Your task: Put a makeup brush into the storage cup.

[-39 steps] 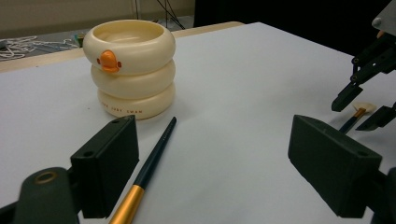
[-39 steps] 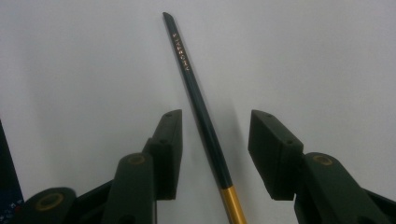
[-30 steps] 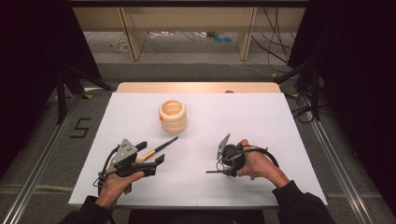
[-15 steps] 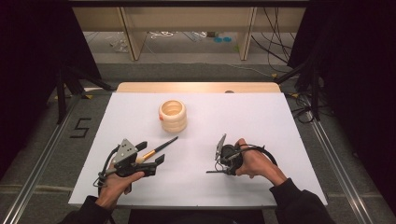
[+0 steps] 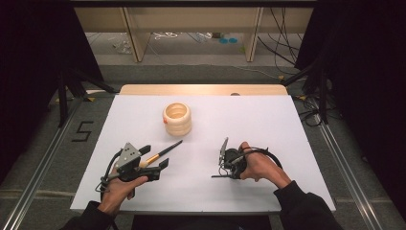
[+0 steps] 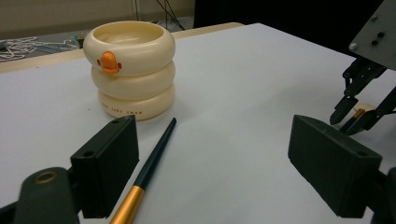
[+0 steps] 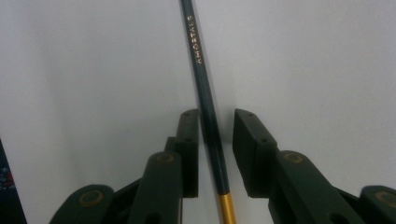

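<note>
two brushes lie on my table [image 5: 287,139]. my left gripper [image 5: 154,157] gapes wide, one brush [image 5: 167,148] just beside its left jaw, near the duck cup [image 5: 177,119]. my right gripper [image 7: 215,154] straddles the other brush [image 7: 205,93], jaws slightly apart, not clamped.

Dark sleeves, black two-jawed left claw [image 5: 154,156] with grey three-cornered plate, right claw [image 5: 216,170] trailing black cable.
</note>
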A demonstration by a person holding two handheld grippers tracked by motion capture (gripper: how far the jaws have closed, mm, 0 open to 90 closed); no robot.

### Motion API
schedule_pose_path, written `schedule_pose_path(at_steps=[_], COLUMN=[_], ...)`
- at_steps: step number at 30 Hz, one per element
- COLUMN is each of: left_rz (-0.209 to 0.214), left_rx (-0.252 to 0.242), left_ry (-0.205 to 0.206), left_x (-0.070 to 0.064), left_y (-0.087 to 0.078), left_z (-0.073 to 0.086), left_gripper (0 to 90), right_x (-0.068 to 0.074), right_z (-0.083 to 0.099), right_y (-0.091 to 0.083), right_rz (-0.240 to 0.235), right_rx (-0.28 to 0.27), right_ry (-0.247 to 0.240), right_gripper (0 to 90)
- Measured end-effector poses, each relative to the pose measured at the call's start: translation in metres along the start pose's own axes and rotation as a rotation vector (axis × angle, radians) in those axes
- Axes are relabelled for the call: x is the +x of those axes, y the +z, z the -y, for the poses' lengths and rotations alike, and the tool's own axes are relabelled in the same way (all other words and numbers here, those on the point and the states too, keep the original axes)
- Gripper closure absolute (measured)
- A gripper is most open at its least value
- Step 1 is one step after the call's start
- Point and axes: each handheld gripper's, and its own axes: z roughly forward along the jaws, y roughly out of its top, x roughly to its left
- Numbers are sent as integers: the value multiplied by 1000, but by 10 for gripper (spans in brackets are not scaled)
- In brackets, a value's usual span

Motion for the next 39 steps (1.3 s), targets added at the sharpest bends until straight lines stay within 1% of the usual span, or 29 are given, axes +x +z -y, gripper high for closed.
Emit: schedule_pose_path(at_steps=[2, 3, 4, 6, 7, 8, 12, 14, 15, 17, 18, 20, 24, 25, 26, 27, 28, 30, 31, 32, 33, 34, 35, 36, 39], left_rz=[0, 0, 0, 0, 0, 0, 0, 0, 0, -1, 0, 0, 0, 0, -1, -1, -1, 0, -1, -1, -1, -1, -1, -1, -1], left_rx=[0, -1, -1, -1, -1, 0, -1, -1, -1, -1, -2, -1, -1, -1, -1, -1, -1, -1, -1, -2, -1, -1, -1, -1, -2], left_ry=[1, 0, 0, -4, -6, -4, 0, 1, 0, -2, -3, -3, -2, -1, -3, -6, -4, -2, -2, -3, -3, -3, -4, -2, -2], left_x=[0, 0, 0, 0, 0, 0, 0, 0, 0, 0, 0, 0, 0, 0, 0, 0, 0, 0, 0, 0, 0, 0, 0, 0, 0], left_y=[0, 0, 0, 0, 0, 0, 0, 0, 0, 0, 0, 0, 0, 0, 0, 0, 0, 0, 0, 0, 0, 0, 0, 0, 0], left_z=[0, 0, 0, 0, 0, 0, 0, 0, 0, 0, 0, 0, 0, 0, 0, 0, 0, 0, 0, 0, 0, 0, 0, 0, 0], left_gripper=[159, 159, 159, 160, 159, 160, 159, 160, 160, 160, 160, 160, 160, 160, 160, 160, 160, 160, 160, 160, 161, 160, 160, 160, 160], right_x=[0, 1, 0, 0, 0, 0, -1, -1, -2, -3, -2, -3, -4, -5, -4, -7, -7, -5, -5, -6, -7, -8, -6, -8, -9], right_z=[0, 0, 0, 0, 0, 1, 0, 0, 0, -1, -1, -1, -4, -4, -5, -5, -5, -7, -8, -9, -9, -9, -10, -10, -12], right_y=[1, 1, 1, 2, 1, 2, 2, 2, 2, 2, 3, 3, 3, 3, 3, 4, 4, 3, 3, 4, 4, 5, 4, 5, 5], right_rz=[-12, -15, -14, -20, -18, -21, -22, -34, -38, -40, -46, -48, -55, -55, -60, -56, -56, -65, -62, -69, -63, -63, -66, -62, -69], right_rx=[7, 12, 12, 18, 18, 25, 28, 29, 27, 31, 33, 38, 53, 55, 63, 60, 60, 82, 94, 79, 86, 84, 104, 89, 97], right_ry=[-1, 11, 2, 4, -5, 11, 1, 9, -4, -4, 9, 2, 6, -8, 4, -28, -28, -4, 8, -8, -26, -29, -3, -32, -32], right_gripper=[730, 732, 733, 739, 742, 745, 761, 772, 778, 780, 781, 783, 789, 792, 794, 801, 801, 809, 814, 818, 823, 824, 825, 826, 828])
